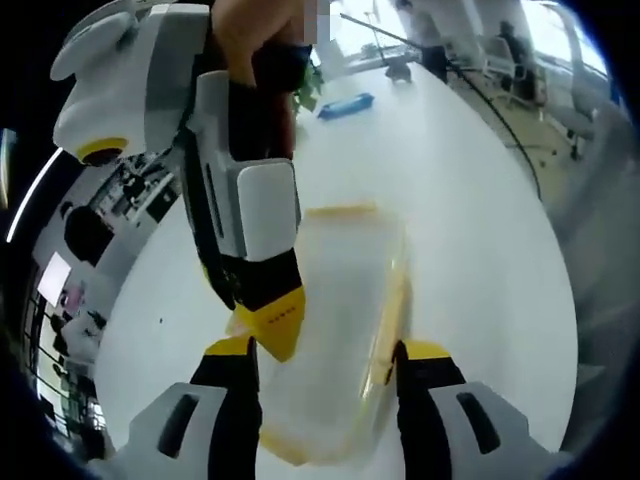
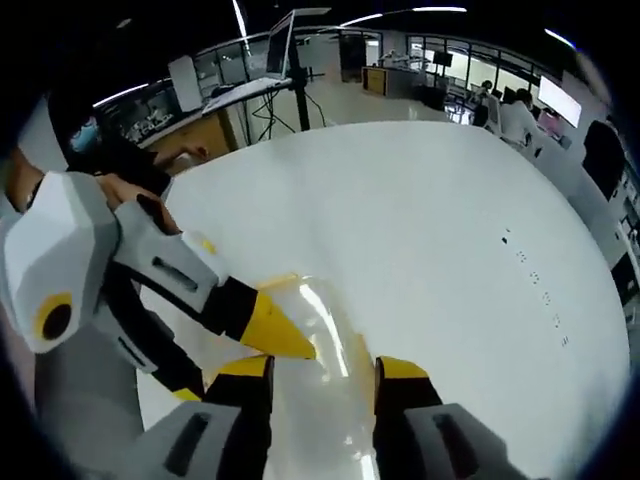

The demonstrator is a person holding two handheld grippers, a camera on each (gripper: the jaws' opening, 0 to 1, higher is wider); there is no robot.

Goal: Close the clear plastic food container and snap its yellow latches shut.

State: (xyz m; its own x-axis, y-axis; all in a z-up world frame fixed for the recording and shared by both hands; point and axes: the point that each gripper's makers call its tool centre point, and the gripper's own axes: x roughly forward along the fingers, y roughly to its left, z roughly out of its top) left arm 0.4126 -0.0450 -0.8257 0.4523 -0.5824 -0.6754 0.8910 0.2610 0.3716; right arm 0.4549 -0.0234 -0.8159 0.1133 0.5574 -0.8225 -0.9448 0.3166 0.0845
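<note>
Clear plastic container (image 1: 345, 330) flat on white counter (image 1: 480, 200), lid on, yellow latch (image 1: 342, 210) at far end, yellow edge along its right side. Left gripper (image 1: 325, 355) straddling container's near end, jaws spread wide to either side of it; cannot tell if touching the walls. Right gripper (image 1: 278, 330) in from upper left of left gripper view, held by a hand (image 1: 255, 40), yellow tip pressed down at container's left rim beside left gripper's left jaw.

In right gripper view: right gripper (image 2: 322, 365) with jaws parted, container (image 2: 320, 320) between and just ahead of them, glare on the lid. Left gripper (image 2: 275, 330) entering from left, held by a hand (image 2: 130, 195), yellow tip resting on container near right gripper's left jaw. No clear grip on anything by either gripper.

Blue object (image 1: 345, 105) far across counter, well apart from container. Office desks and monitors beyond the counter.
</note>
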